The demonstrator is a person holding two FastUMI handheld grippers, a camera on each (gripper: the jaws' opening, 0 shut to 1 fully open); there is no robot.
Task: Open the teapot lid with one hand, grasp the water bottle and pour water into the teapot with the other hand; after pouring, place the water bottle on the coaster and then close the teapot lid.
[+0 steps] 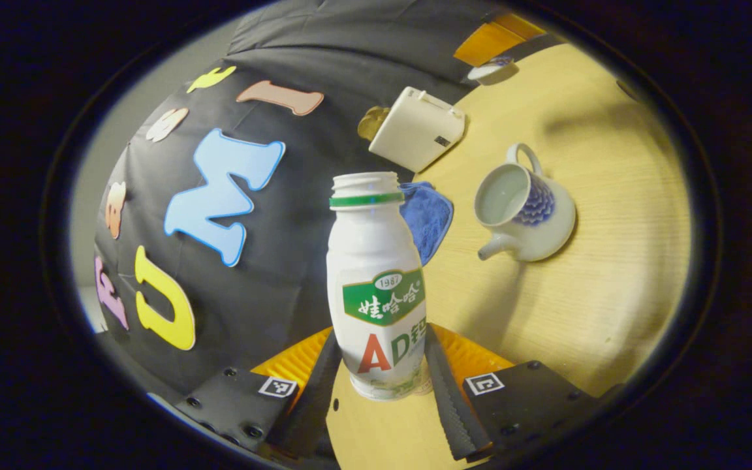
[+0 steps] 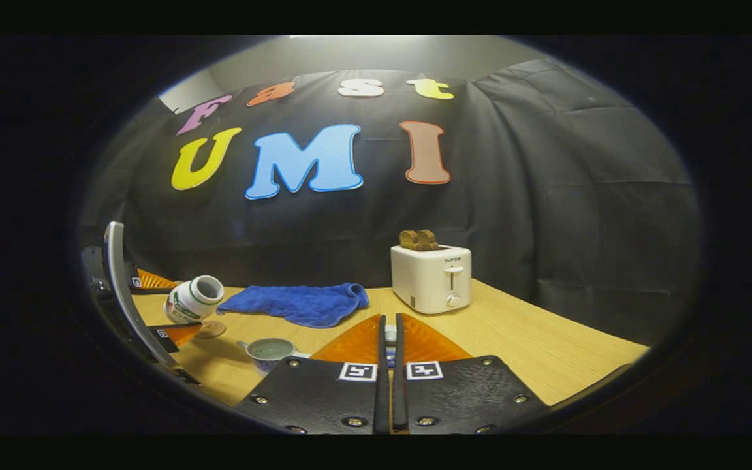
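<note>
Your table point(image 1: 611, 215) fills the right side of the left gripper view and runs across the lower middle of the right gripper view. The toaster point(image 2: 433, 277) stands right of centre in the right gripper view, with toast in its slots; in the left gripper view it sits at top centre. The blue cloth point(image 2: 297, 302) lies left of the toaster, against the booth wall.

Your left gripper point(image 1: 382, 382) is clamped on the bottle point(image 1: 376, 287), a finger pressing each side of its lower body, at the centre of the left gripper view. The bottle has no cap. In the right gripper view it shows at the left edge, tilted with its mouth towards the camera, above the table.

The teapot point(image 1: 525, 212) sits right of centre in the left gripper view, its lid off and its spout pointing to lower left. In the right gripper view it lies at lower left, below the bottle.

Your right gripper point(image 2: 389, 346) is nearly closed on the lid point(image 2: 390, 336), a small piece between its fingers at bottom centre.

The coaster point(image 2: 210, 329) lies on the table just below the bottle.
</note>
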